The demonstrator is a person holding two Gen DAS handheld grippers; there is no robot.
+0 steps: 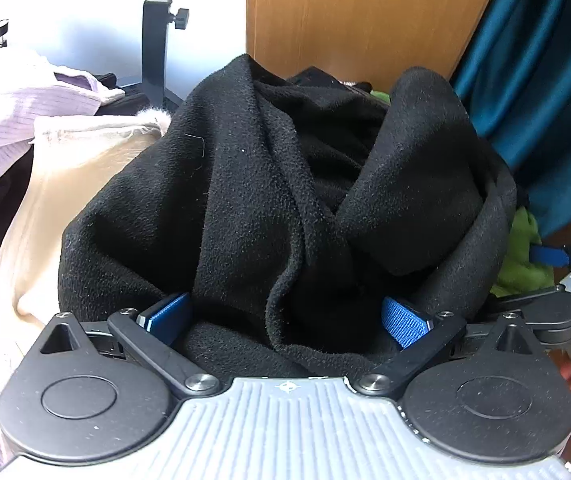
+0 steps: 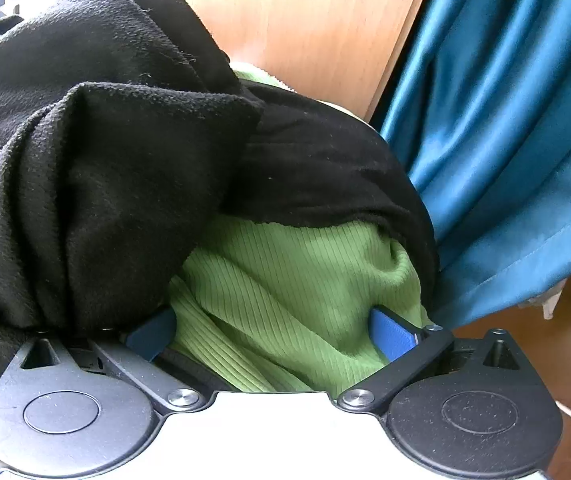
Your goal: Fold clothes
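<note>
Ribbed grey casing and black pivot discs are seen nearest. Left gripper (image 1: 285,316) is spread wide, blue textured pads buried in a crumpled black fleece garment (image 1: 245,184), heaped toward twelve o'clock; no grip can be confirmed. Right gripper (image 2: 273,332) is likewise spread around a ribbed green knit (image 2: 293,280), fleece at ten o'clock.

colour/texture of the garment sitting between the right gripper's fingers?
Green, fine vertical ribbing: the ribbed knit garment. Clearest in the right wrist view, partly under black fleece.
</note>
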